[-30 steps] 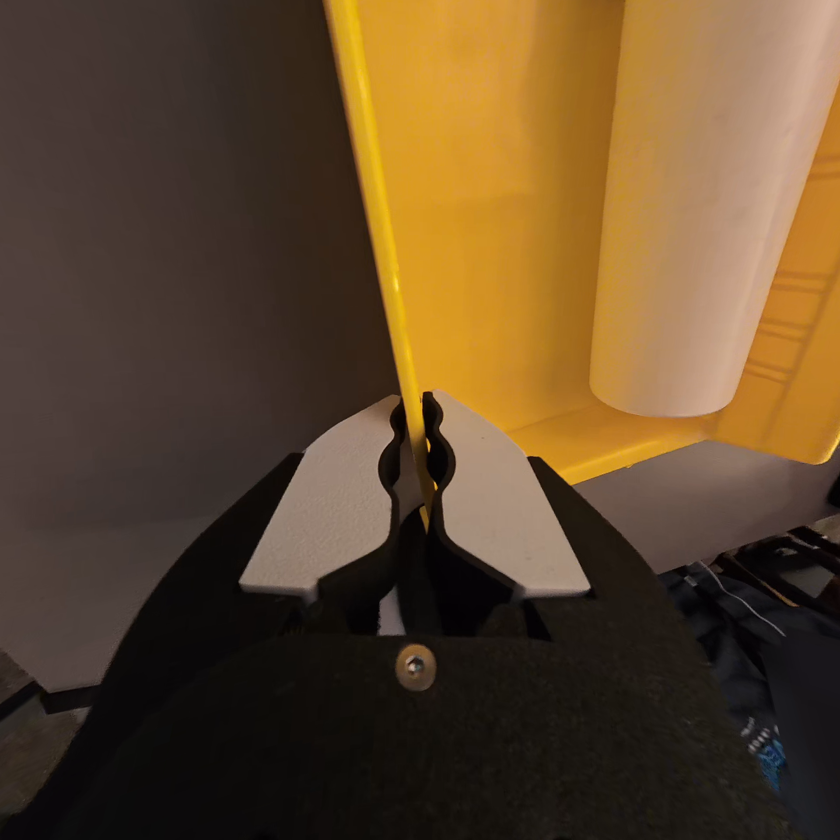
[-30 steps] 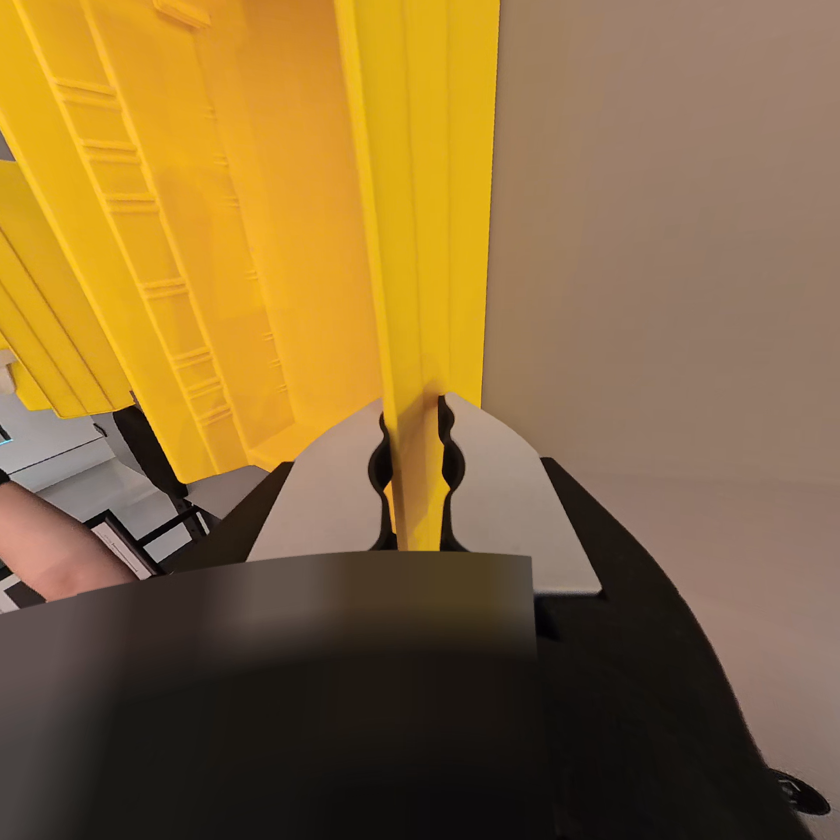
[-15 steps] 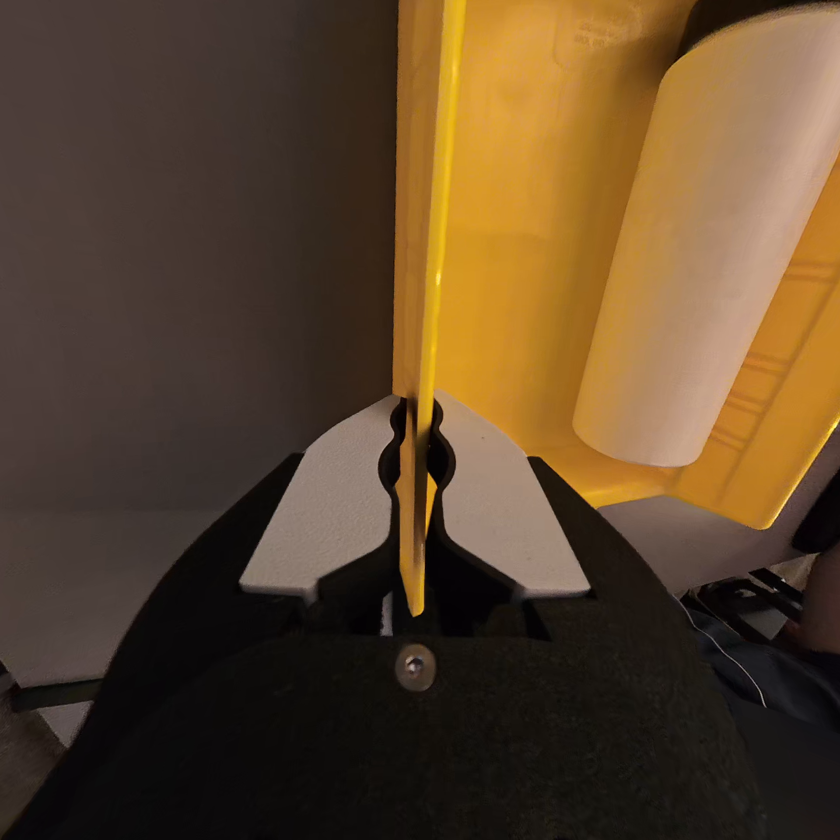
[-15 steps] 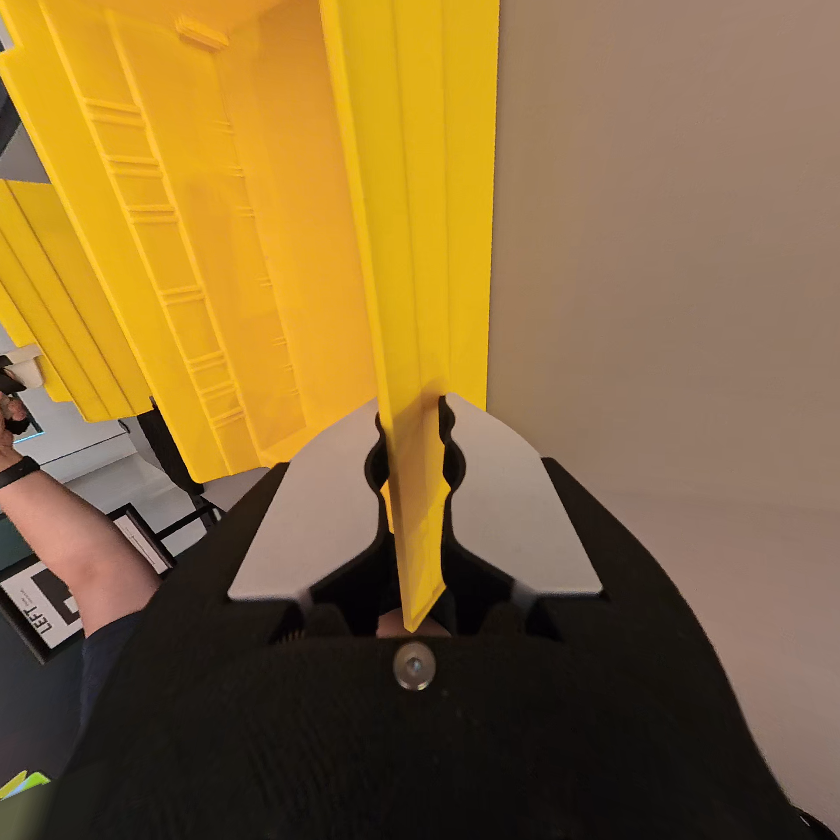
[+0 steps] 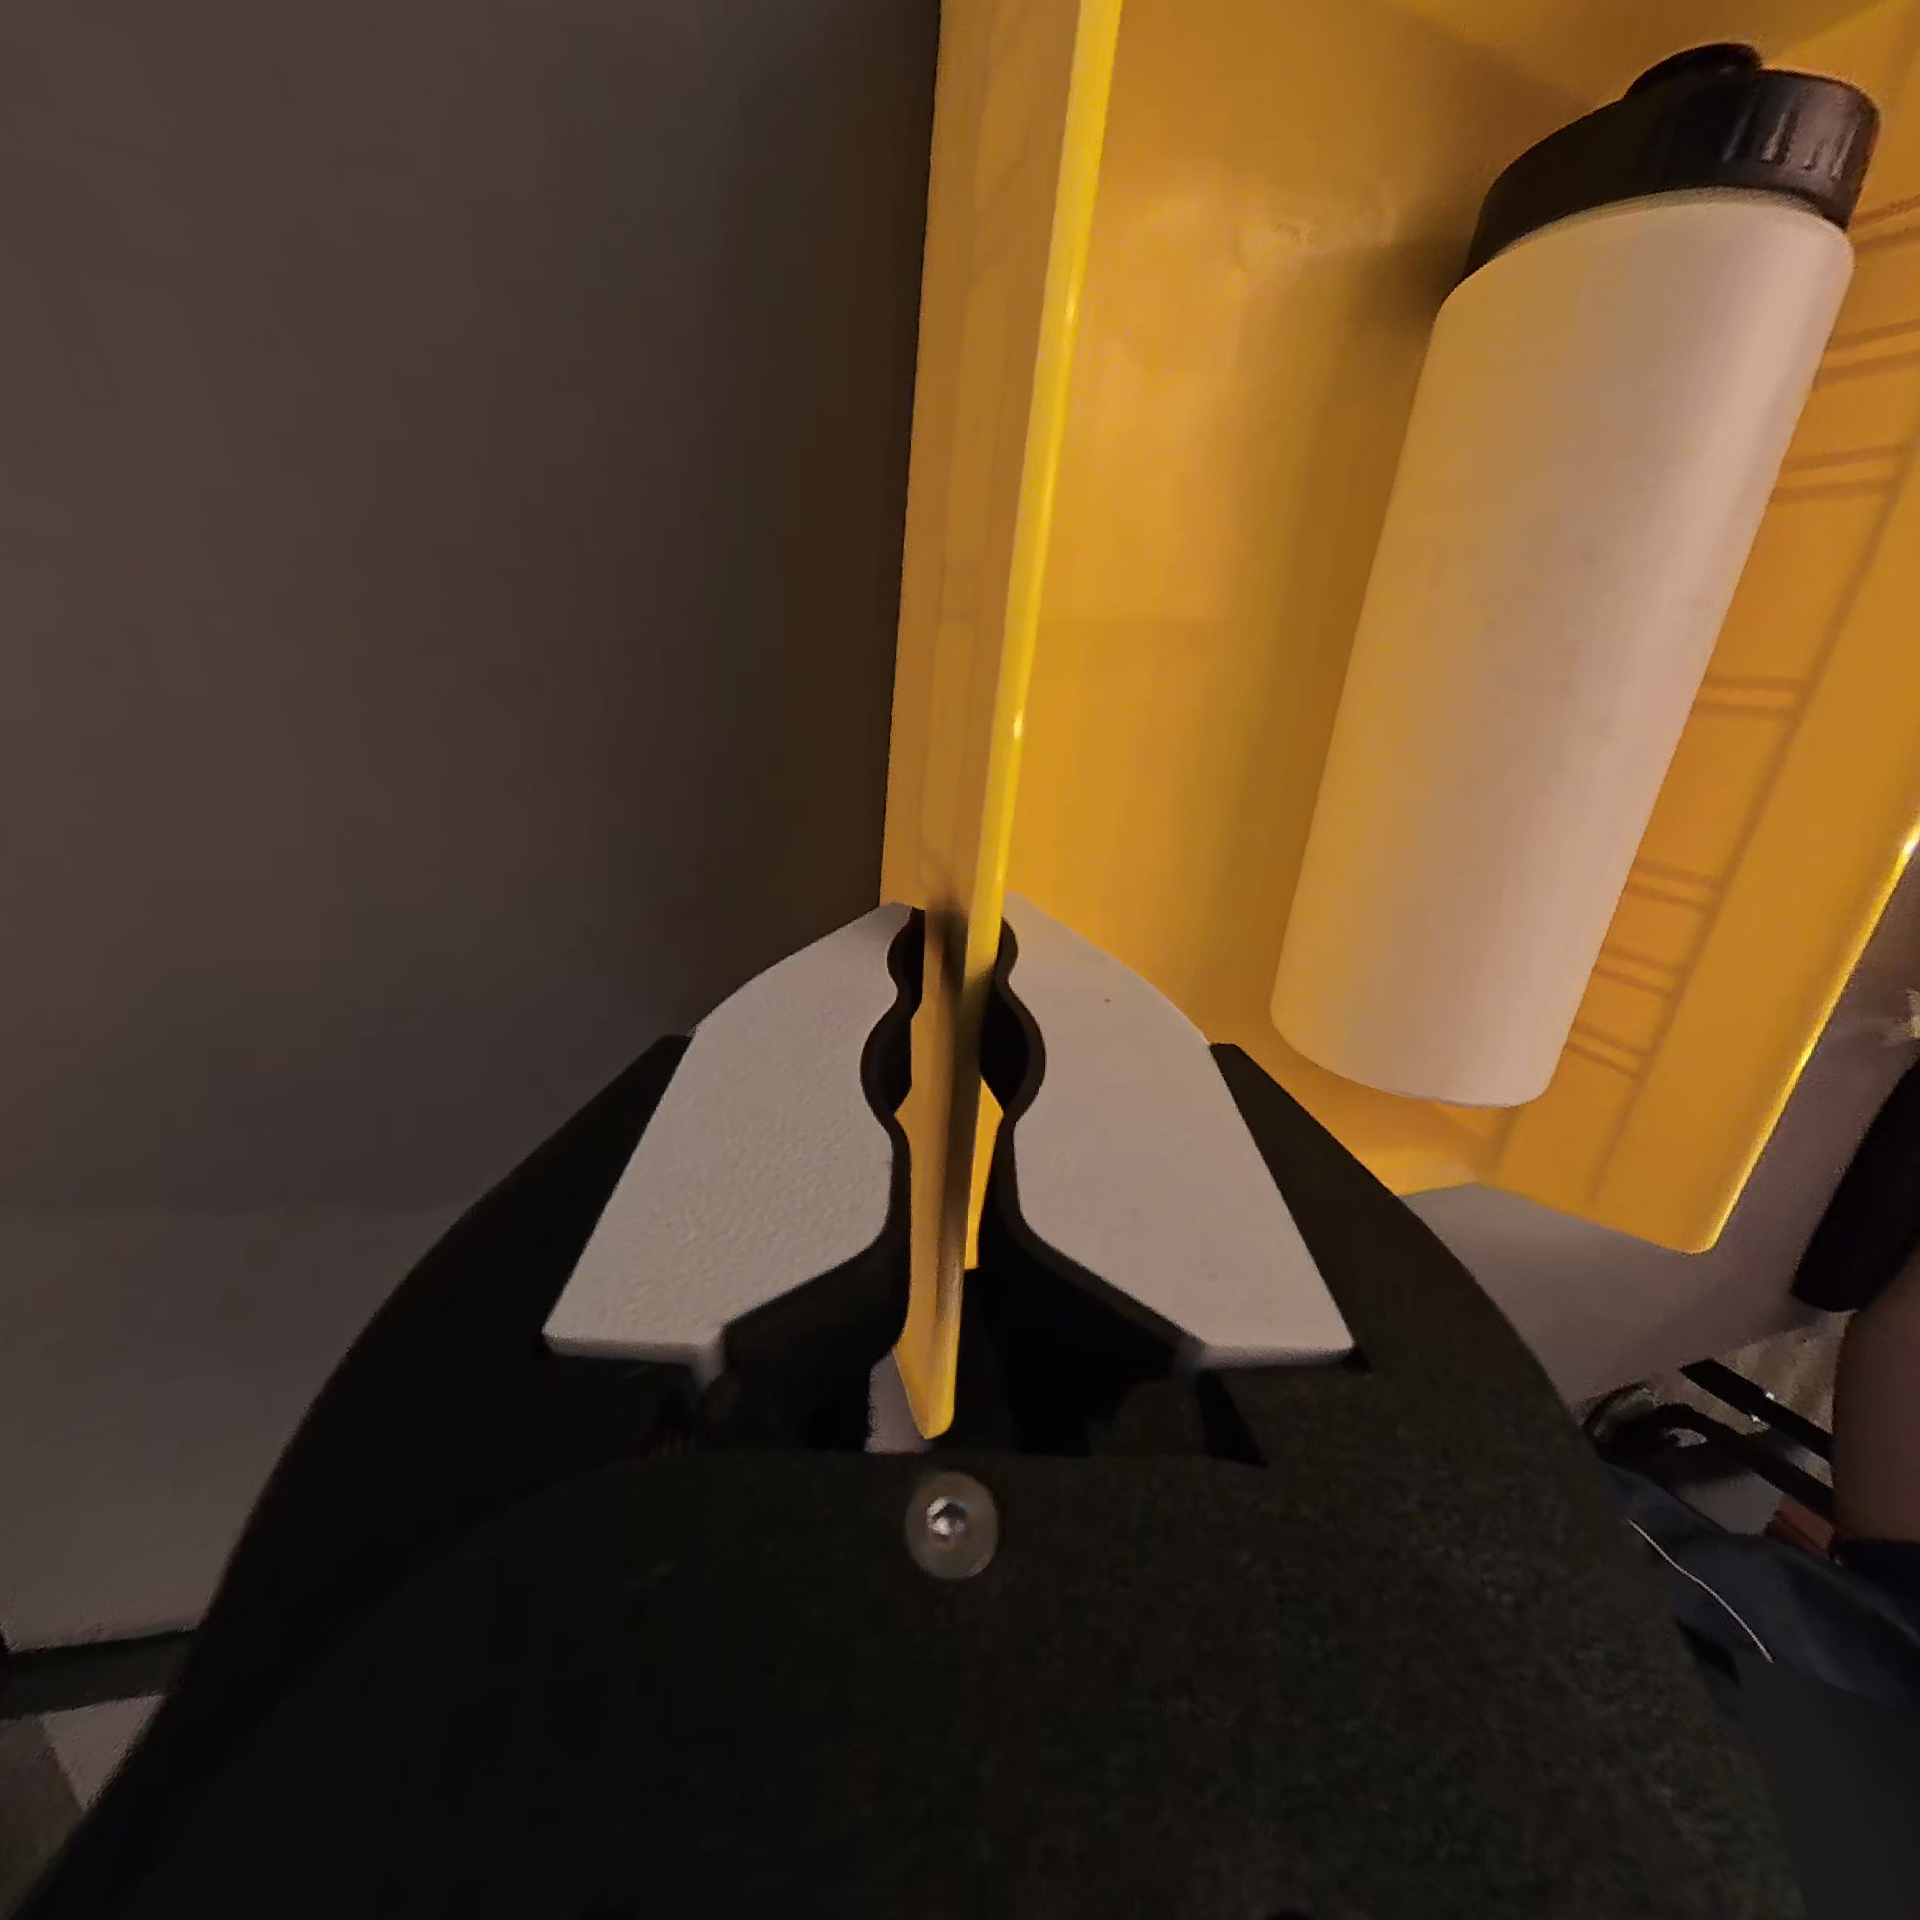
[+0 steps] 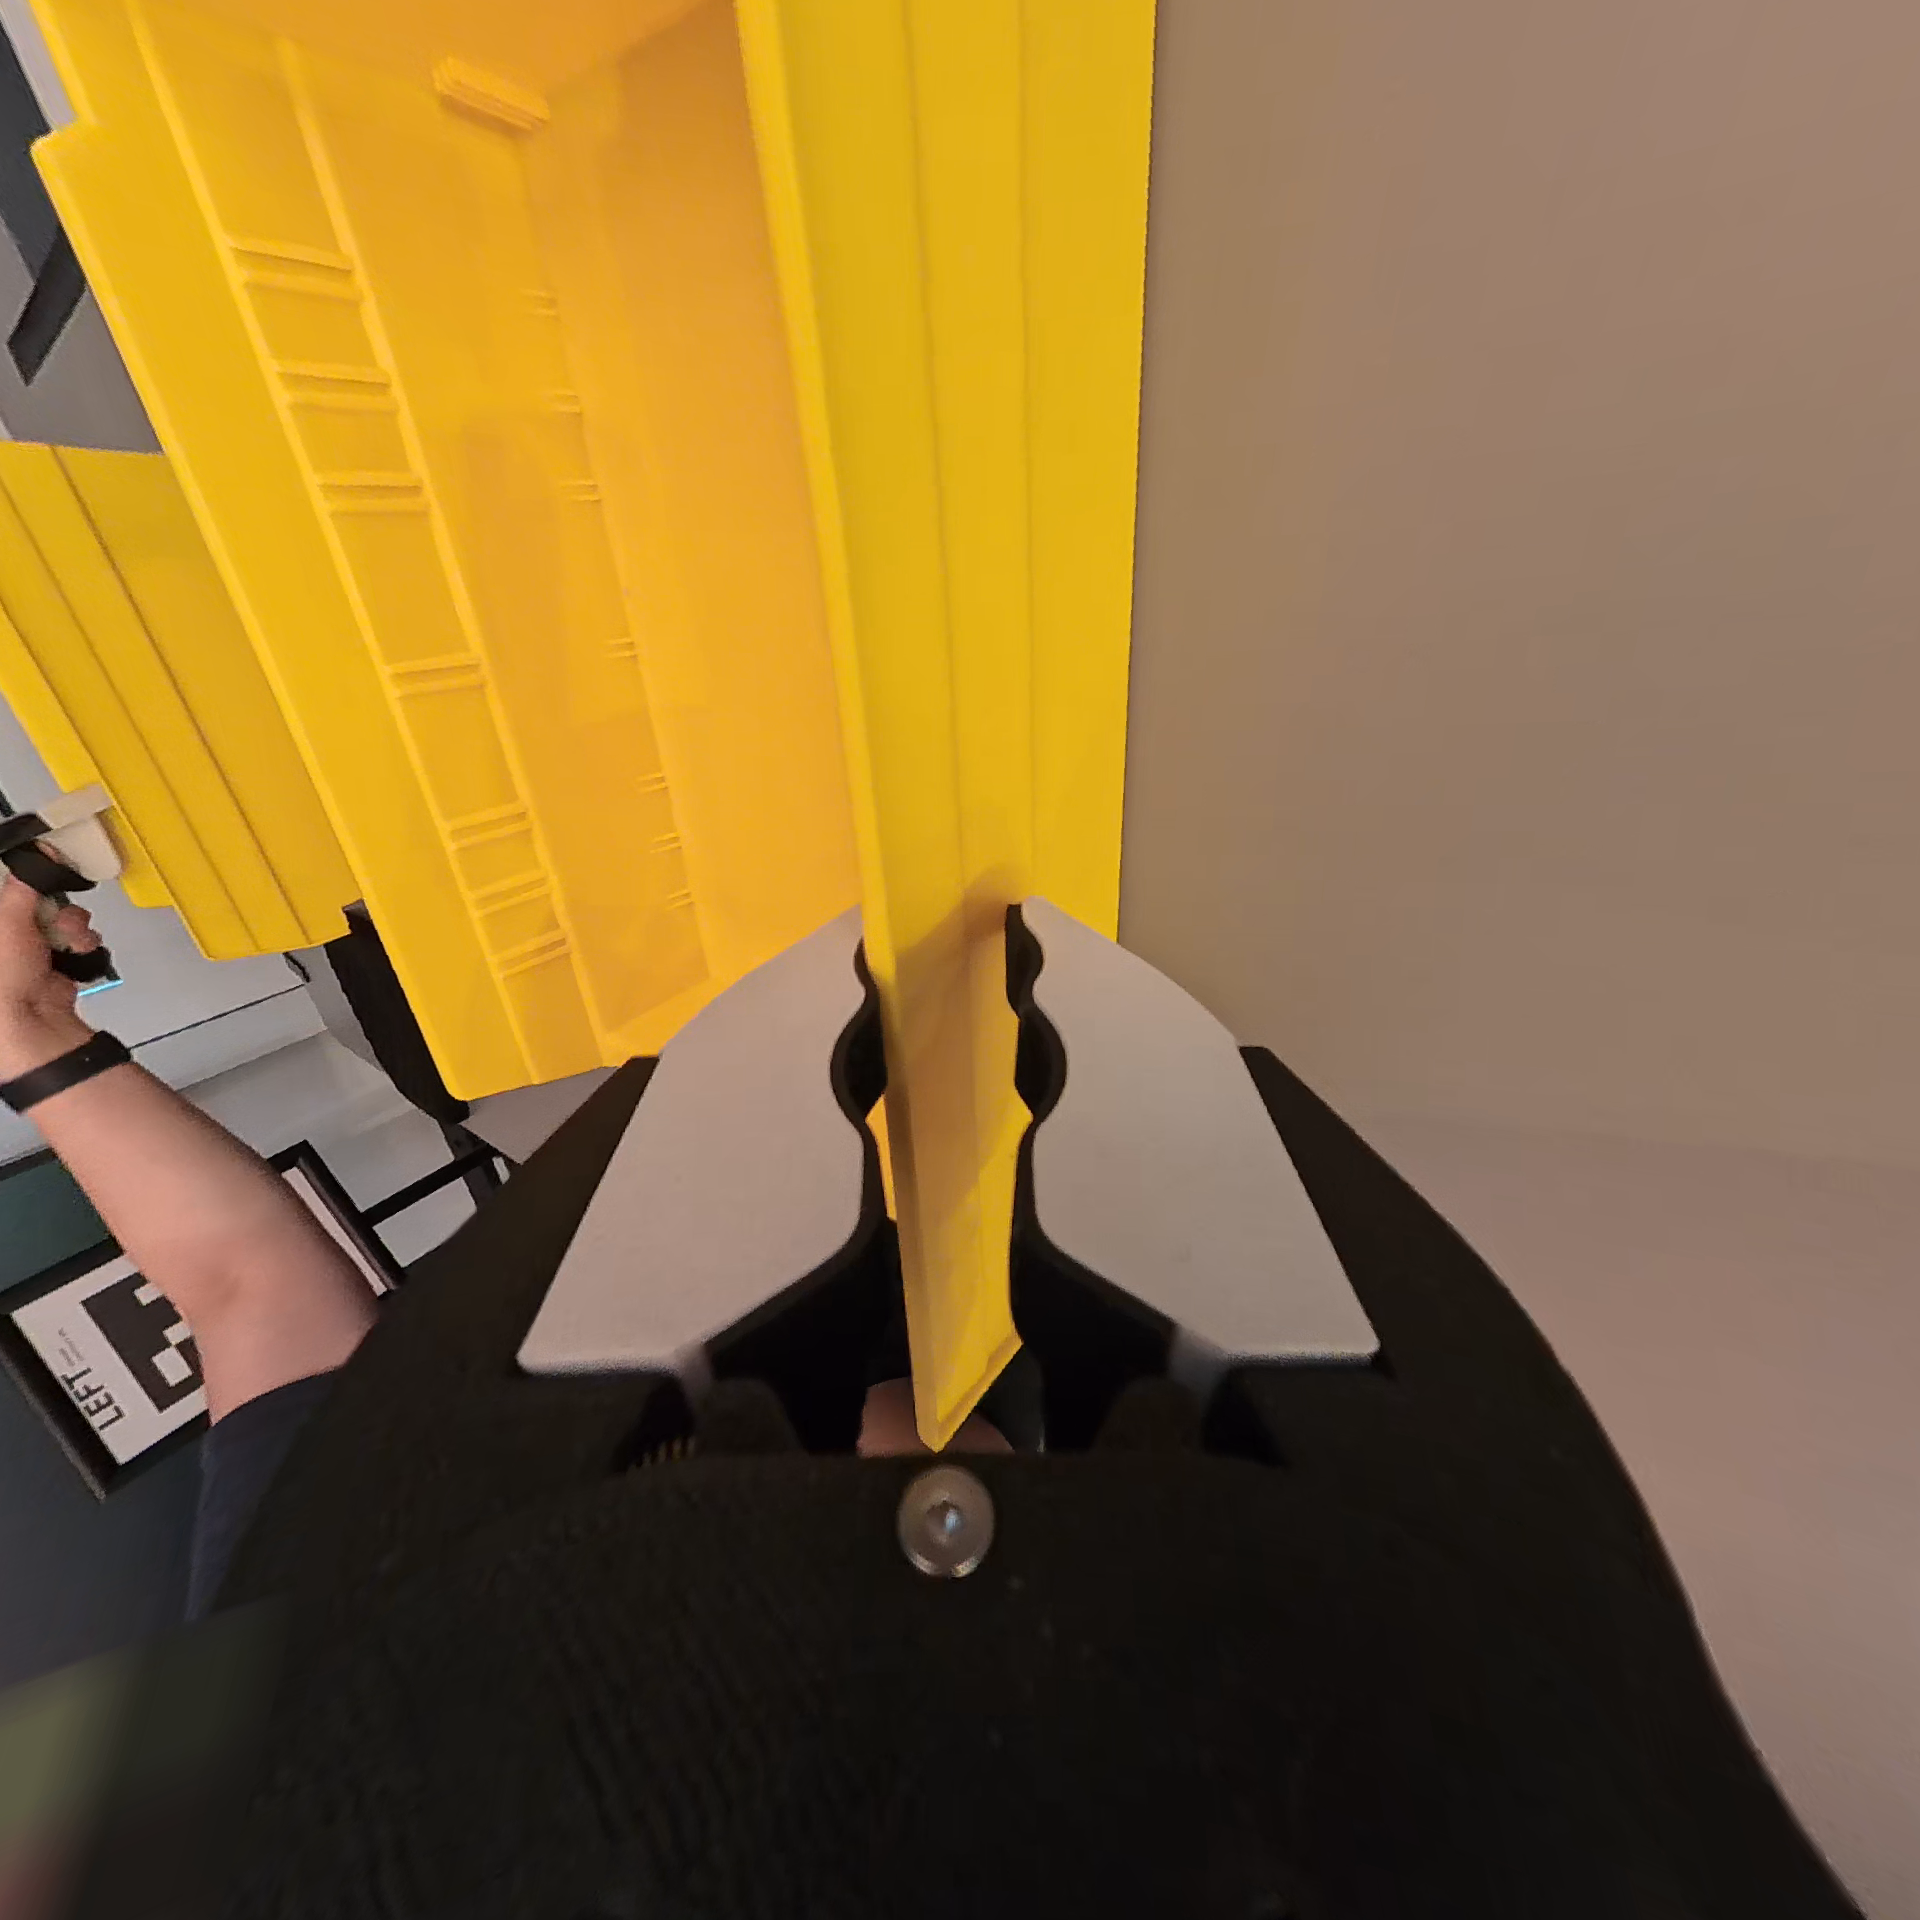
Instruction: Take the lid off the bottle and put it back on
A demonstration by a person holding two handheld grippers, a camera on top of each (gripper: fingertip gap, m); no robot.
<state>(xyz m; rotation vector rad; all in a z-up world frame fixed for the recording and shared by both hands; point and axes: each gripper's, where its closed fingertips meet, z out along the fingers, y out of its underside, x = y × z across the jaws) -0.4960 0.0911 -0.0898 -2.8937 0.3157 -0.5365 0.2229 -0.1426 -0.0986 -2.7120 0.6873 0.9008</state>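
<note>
2 claws [image 5: 954,997] [image 6: 940,997] gripping 1 yellow bin [image 5: 1226,540], 1 capped bottle [image 5: 1538,665] inside

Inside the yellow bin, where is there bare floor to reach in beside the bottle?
Bare floor lies between the yellow bin's wall held by the left gripper and the white bottle. The bottle with its black lid crowds the opposite ribbed wall.

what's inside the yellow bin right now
A white bottle with its black lid on lies inside the yellow bin. The right wrist view shows only bare walls; the claws and near walls cover the rest.
</note>
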